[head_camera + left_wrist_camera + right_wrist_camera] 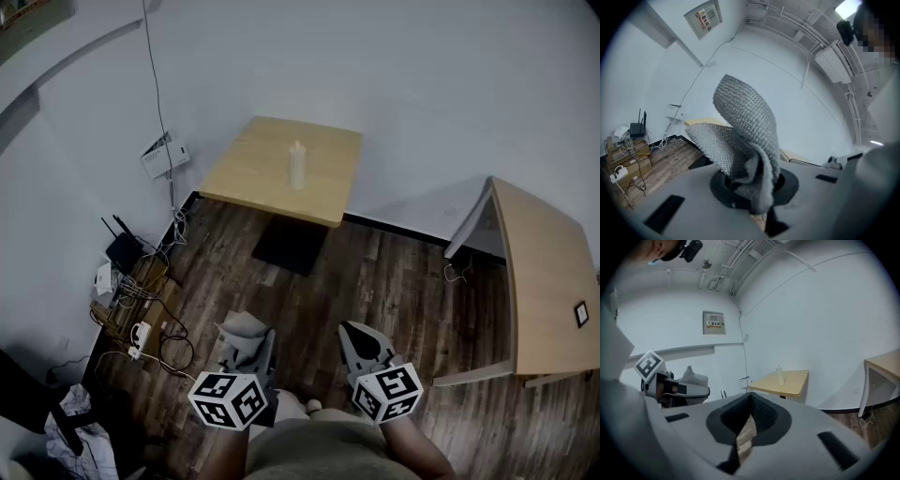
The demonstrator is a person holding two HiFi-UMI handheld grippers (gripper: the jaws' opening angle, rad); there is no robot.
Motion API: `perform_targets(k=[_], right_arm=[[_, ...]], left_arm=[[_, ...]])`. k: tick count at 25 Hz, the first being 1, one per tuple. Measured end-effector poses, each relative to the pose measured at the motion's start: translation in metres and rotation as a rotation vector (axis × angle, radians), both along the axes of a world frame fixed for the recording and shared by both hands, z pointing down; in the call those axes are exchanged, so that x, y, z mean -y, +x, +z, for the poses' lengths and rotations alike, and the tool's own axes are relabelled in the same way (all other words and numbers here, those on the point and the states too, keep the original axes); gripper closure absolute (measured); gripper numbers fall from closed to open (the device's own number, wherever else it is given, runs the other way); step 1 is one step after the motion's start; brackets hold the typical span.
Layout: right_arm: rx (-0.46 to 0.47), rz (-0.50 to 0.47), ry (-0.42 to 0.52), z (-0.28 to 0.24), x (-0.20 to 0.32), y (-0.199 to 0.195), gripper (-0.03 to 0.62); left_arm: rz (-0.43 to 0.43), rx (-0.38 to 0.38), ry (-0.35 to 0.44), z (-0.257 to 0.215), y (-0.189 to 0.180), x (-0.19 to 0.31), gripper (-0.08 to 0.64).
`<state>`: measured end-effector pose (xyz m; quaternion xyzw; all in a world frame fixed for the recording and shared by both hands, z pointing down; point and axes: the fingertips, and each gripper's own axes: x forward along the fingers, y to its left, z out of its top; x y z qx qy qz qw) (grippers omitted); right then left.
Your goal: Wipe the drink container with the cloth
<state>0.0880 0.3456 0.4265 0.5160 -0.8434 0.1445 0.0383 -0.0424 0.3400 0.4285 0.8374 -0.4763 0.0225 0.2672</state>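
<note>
Grey knit cloth pinched in the left gripper, right gripper closed on nothing; white drink container stands upright on the wooden table, well ahead, roughly midway between both, neither clearly nearer.

White drink container upright on table, grey knit cloth clamped in left tool

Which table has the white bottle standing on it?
The small square table straight ahead: the white bottle stands upright near its middle. The longer table at the right has no bottle.
</note>
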Motion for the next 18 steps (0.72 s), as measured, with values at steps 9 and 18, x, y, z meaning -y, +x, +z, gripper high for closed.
perform_targets(k=[9,18], right_arm=[[-0.01,0.002,0.005,0.0,0.004,0.008,0.592],[0.071,-0.005,-0.033,0.005,0.026,0.012,0.592]], left_arm=[[0.003,0.009,-0.004,0.001,0.005,0.0,0.541],[-0.004,0.007,-0.011,0.004,0.006,0.021,0.541]])
